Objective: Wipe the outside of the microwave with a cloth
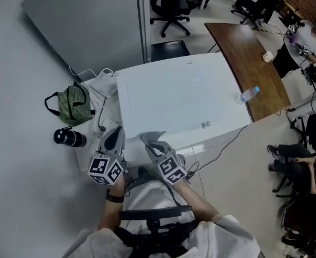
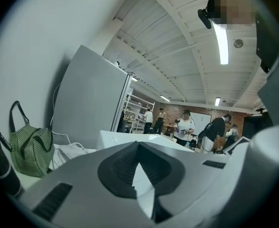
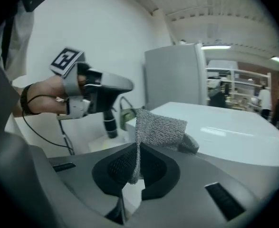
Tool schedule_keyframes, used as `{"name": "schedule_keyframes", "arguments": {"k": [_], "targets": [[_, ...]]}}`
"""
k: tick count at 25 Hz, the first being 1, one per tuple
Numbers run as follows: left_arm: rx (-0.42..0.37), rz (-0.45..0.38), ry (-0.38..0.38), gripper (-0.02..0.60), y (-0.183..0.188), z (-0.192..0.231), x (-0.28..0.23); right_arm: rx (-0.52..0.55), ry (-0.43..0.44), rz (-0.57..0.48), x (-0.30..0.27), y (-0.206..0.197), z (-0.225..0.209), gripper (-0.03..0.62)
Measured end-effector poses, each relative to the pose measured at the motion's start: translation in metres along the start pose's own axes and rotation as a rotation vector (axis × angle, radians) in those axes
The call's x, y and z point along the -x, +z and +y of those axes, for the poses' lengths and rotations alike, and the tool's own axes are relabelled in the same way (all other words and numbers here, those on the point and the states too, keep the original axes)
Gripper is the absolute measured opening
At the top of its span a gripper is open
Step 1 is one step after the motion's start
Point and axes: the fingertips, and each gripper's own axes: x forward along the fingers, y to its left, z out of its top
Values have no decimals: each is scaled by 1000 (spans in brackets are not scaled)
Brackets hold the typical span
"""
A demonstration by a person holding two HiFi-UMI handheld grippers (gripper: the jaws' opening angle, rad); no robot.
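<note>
The white microwave [image 1: 174,98] stands on a low white stand against the wall, with its flat top facing up [image 3: 225,127]. My right gripper [image 1: 151,142] hangs at its near front edge, shut on a grey knitted cloth [image 3: 159,126] that sticks up from between the jaws [image 3: 138,148]. The cloth's free end [image 1: 148,137] lies near the microwave's front top edge. My left gripper [image 1: 113,137] is just to the left, by the near left corner. Its jaws meet at the tips [image 2: 138,144] with nothing held. In the right gripper view the left gripper [image 3: 111,85] shows with a hand on it.
Left of the microwave are a green striped bag [image 1: 74,104], a black bottle [image 1: 69,137] and white cables [image 1: 101,79]. A grey partition [image 1: 88,20] stands behind. To the right is a wooden table [image 1: 249,63] with a water bottle [image 1: 248,94]; seated people are beyond it.
</note>
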Motion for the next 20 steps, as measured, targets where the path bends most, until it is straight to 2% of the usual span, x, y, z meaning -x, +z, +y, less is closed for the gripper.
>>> {"name": "schedule_keyframes", "arguments": {"k": [2,3,5,7,10,14,17,19,20], "targets": [[8,0,13,18,-1,7,9,96,172,33,-27,4,55,23],[12,-3,20,18,-1,10,13,127,223,48,-35,3,72,23],[19,-6,27,18,-1,14,17,133,250,67,-43,-5,80,23],[22,-3,23,18,-2,14,16,72,189,81,-40,-19,56,23],[17,8,1,18,-5,7,8,-108,-21,65,-9,-50,-18,23],[-6,18,-34,18,-4,-9,-5,-396,-461,-98,81,-103,-141,23],[-22,24,-53,18,-2,-20,-12,-587,-755,-188,156,-148,-202,23],[-29,25,-58,18,-2,-22,-16,-654,-844,-162,178,-173,-219,23],[-31,26,-59,18,-3,-23,-17,-666,-840,-142,177,-179,-219,23]]}}
